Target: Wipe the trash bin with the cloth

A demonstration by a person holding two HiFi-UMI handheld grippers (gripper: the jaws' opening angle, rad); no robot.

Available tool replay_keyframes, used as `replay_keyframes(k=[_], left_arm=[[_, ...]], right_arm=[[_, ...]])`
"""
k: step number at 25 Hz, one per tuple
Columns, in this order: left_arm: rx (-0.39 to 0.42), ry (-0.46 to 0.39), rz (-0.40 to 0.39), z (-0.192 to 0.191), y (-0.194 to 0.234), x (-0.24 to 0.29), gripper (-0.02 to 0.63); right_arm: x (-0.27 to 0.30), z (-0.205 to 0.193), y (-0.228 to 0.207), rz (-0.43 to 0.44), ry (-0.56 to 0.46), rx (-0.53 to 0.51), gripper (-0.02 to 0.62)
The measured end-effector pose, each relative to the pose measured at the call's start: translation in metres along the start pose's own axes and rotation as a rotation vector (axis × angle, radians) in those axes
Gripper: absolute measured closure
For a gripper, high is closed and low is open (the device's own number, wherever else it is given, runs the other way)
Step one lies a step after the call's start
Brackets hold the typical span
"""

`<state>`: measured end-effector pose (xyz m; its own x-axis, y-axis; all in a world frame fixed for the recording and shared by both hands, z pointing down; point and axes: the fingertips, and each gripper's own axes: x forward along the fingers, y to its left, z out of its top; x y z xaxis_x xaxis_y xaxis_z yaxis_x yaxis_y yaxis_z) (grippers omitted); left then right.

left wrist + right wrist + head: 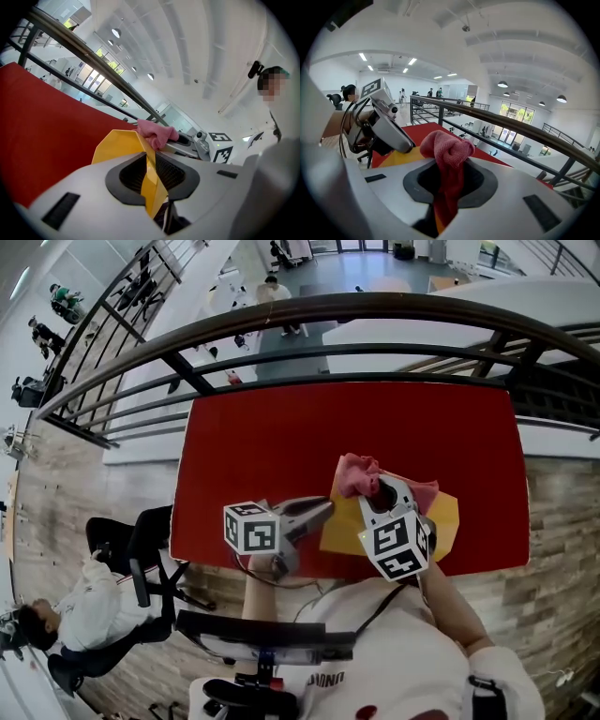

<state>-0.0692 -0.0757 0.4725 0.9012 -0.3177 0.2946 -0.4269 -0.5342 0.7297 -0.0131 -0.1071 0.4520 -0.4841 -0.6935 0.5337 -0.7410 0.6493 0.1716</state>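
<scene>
A yellow trash bin (442, 519) lies on the red table (281, 442) near its front edge. My left gripper (323, 512) comes at the bin from the left. In the left gripper view its jaws (151, 171) stand narrow, with the bin's thin yellow wall (117, 145) pressed between the pads. My right gripper (380, 495) is shut on a pink cloth (356, 474), which it holds bunched over the bin's far side. In the right gripper view the cloth (445, 147) bulges out above the jaws (449, 180) and hangs down between them. The left gripper (389, 129) shows there at the left, over the yellow bin (398, 157).
A dark metal railing (328, 324) runs along the table's far side, with a drop to a lower floor behind it. At the lower left a person (84, 606) sits beside a black chair (141, 549). Red tabletop stretches to the left and behind the bin.
</scene>
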Motion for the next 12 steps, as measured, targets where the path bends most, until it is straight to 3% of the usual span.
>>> replay_keyframes(k=[12], left_arm=[[-0.039, -0.044, -0.015, -0.005, 0.002, -0.004, 0.552]], right_arm=[[-0.078, -0.114, -0.083, -0.270, 0.178, 0.148, 0.534]])
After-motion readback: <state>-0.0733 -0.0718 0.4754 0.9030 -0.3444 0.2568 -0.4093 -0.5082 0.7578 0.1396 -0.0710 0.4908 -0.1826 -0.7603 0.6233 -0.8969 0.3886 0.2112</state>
